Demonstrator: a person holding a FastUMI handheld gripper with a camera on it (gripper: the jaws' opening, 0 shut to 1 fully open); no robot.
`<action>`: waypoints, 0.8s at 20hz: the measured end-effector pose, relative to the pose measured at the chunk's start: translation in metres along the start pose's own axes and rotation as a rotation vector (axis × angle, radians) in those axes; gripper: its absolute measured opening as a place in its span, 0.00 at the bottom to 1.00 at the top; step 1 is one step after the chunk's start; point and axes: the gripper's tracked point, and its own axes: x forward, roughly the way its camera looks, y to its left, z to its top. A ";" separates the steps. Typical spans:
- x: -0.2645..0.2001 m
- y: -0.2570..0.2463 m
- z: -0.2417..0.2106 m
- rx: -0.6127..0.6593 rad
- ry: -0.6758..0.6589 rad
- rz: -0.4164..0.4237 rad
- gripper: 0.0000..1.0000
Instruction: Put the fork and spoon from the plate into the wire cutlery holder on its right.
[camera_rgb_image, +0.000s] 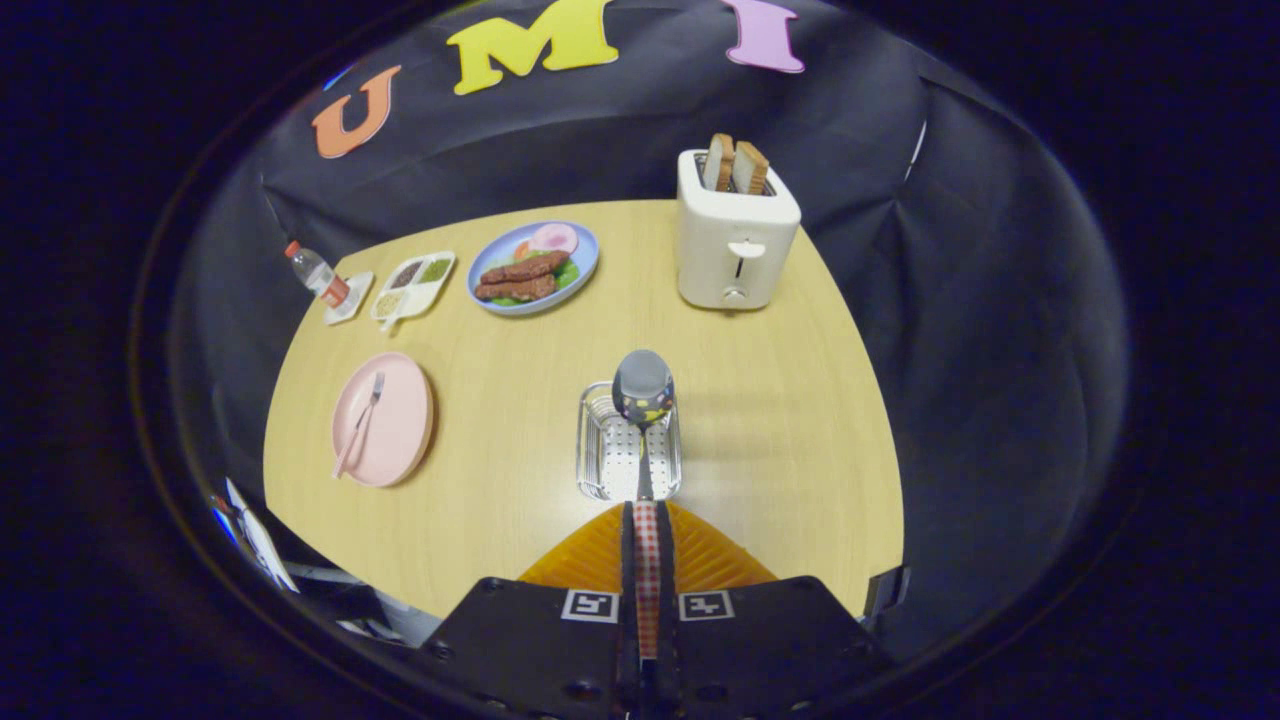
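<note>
The gripper (646, 520) pinches the spoon (642, 400) by its checked handle, both fingers pressed on it, bowl held over the wire cutlery holder (600, 450). It probably hangs above, not yet inside; next, lower and release. The fork (362, 425) lies on the pink plate (400, 440), left of the holder.

A metal spoon (643, 400) with a red-and-white checked handle is clamped between the two closed fingers of the gripper (646, 520), its shiny bowl pointing ahead over the far end of the rectangular wire cutlery holder (600, 450), which stands near the table's near edge. A fork (360, 424) with a pale pink handle lies on the round pink plate (400, 440) beside the table's left edge, tines pointing away.
</note>
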 end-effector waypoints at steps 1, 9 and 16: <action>0.000 0.002 0.000 -0.020 0.018 0.014 0.07; 0.009 0.003 -0.002 -0.101 0.251 0.017 0.07; 0.027 0.010 -0.001 -0.046 0.410 0.026 0.07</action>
